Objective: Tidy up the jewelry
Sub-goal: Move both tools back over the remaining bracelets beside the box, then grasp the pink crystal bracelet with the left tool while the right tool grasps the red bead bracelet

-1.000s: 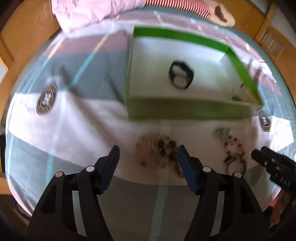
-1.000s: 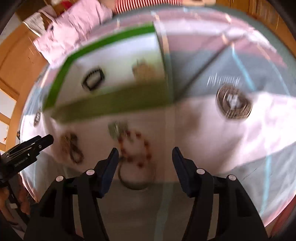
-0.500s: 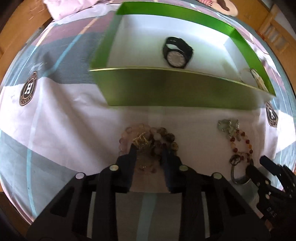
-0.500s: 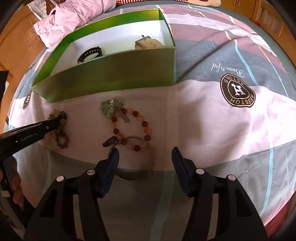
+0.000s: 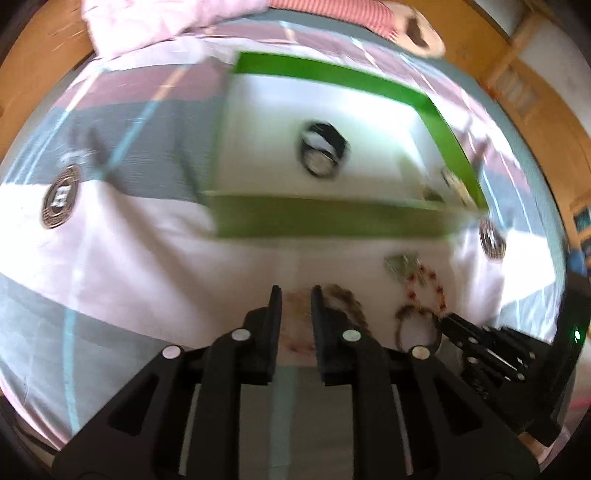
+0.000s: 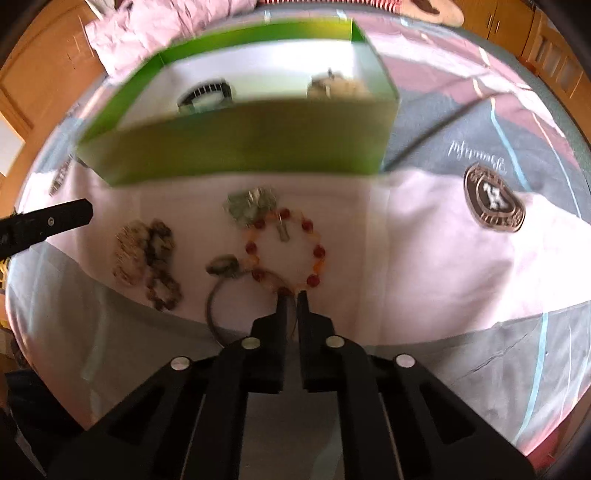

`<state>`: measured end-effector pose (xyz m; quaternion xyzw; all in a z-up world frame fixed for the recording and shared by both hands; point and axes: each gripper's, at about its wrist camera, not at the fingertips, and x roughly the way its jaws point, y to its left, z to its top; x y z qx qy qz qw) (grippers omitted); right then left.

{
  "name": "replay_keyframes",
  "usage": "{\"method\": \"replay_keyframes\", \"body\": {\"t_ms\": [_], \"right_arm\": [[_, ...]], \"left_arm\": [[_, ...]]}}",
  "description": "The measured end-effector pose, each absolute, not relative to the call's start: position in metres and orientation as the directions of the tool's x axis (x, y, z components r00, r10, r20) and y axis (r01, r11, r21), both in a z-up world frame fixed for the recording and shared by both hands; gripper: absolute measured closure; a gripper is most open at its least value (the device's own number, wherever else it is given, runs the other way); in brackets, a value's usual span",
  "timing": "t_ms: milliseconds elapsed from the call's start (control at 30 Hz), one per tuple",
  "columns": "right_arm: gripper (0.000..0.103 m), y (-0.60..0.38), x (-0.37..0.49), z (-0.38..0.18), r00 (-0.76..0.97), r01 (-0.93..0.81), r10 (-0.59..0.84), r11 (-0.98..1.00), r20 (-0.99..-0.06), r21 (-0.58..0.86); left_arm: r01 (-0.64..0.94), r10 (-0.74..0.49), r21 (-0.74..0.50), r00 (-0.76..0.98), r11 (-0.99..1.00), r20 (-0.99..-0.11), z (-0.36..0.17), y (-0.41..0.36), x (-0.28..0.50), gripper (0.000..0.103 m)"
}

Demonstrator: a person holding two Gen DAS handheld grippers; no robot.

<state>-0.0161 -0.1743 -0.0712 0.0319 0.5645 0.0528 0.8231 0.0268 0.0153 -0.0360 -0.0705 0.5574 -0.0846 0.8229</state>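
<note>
A green box point(image 5: 332, 218) with a white inside holds a black watch point(image 5: 323, 153) and a pale trinket point(image 6: 340, 86). In front of it on the cloth lie a pile of pink and brown bead bracelets point(image 6: 147, 254), a red and orange bead bracelet point(image 6: 286, 251), a metal ring point(image 6: 221, 306) and a grey-green charm point(image 6: 251, 206). My left gripper point(image 5: 295, 295) is nearly shut around pale beads of the pile. My right gripper point(image 6: 292, 297) is shut at the near edge of the red bracelet, on a bead there.
The bed cover is pink, grey and white with round badges point(image 6: 495, 203) point(image 5: 59, 201). A pink crumpled cloth point(image 5: 166, 22) lies behind the box. Wooden furniture point(image 5: 535, 92) rings the bed.
Both grippers have closed: the left around the bead pile, the right on the red bracelet's near edge. Both views have pulled back and up a little.
</note>
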Motion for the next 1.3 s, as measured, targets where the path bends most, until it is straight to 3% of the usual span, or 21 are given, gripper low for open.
{"method": "replay_keyframes", "body": {"t_ms": [133, 267, 333, 600, 733, 767, 833, 867, 1033, 1200, 1300], "right_arm": [[0.098, -0.182, -0.020, -0.051, 0.423, -0.042, 0.139, 0.990, -0.895, 0.134], [0.097, -0.185, -0.010, -0.057, 0.397, -0.022, 0.140, 0.990, -0.907, 0.143], [0.088, -0.185, -0.004, -0.064, 0.367, -0.018, 0.145, 0.989, -0.919, 0.149], [0.087, -0.194, -0.002, -0.066, 0.363, 0.015, 0.131, 0.989, -0.923, 0.146], [0.077, -0.202, 0.003, -0.068, 0.366, 0.045, 0.125, 0.987, -0.922, 0.152], [0.077, -0.206, 0.008, -0.068, 0.371, 0.062, 0.128, 0.985, -0.920, 0.162], [0.077, -0.213, 0.015, -0.068, 0.383, 0.094, 0.145, 0.976, -0.912, 0.195], [0.077, -0.216, 0.019, -0.068, 0.389, 0.111, 0.155, 0.971, -0.908, 0.213], [0.077, -0.217, 0.027, -0.076, 0.382, 0.139, 0.142, 0.968, -0.913, 0.209], [0.077, -0.196, 0.034, -0.095, 0.333, 0.094, 0.088, 0.988, -0.939, 0.126], [0.096, -0.185, 0.036, -0.093, 0.340, 0.070, 0.049, 0.995, -0.939, 0.077]], "left_arm": [[-0.005, -0.197, -0.212, 0.354, 0.977, -0.914, -0.040, 0.036, 0.038, 0.078], [0.005, -0.166, -0.173, 0.313, 0.985, -0.935, -0.053, 0.029, 0.040, 0.065], [0.029, -0.159, -0.157, 0.296, 0.987, -0.942, -0.059, 0.020, 0.040, 0.064], [0.096, -0.031, -0.006, 0.252, 0.995, -0.967, -0.090, -0.002, 0.042, 0.063], [0.112, -0.003, 0.028, 0.266, 0.993, -0.964, -0.096, -0.006, 0.043, 0.061], [0.112, -0.001, 0.030, 0.267, 0.993, -0.964, -0.096, -0.006, 0.043, 0.061], [0.075, -0.033, -0.013, 0.273, 0.997, -0.962, -0.091, 0.002, 0.045, 0.087], [0.058, -0.037, -0.022, 0.274, 0.998, -0.961, -0.089, 0.006, 0.045, 0.095], [-0.061, -0.043, -0.066, 0.313, 0.996, -0.949, -0.071, 0.043, 0.050, 0.095], [-0.078, -0.063, -0.089, 0.294, 0.993, -0.954, -0.071, 0.057, 0.051, 0.093], [-0.066, -0.066, -0.088, 0.284, 0.994, -0.957, -0.073, 0.058, 0.050, 0.088]]}}
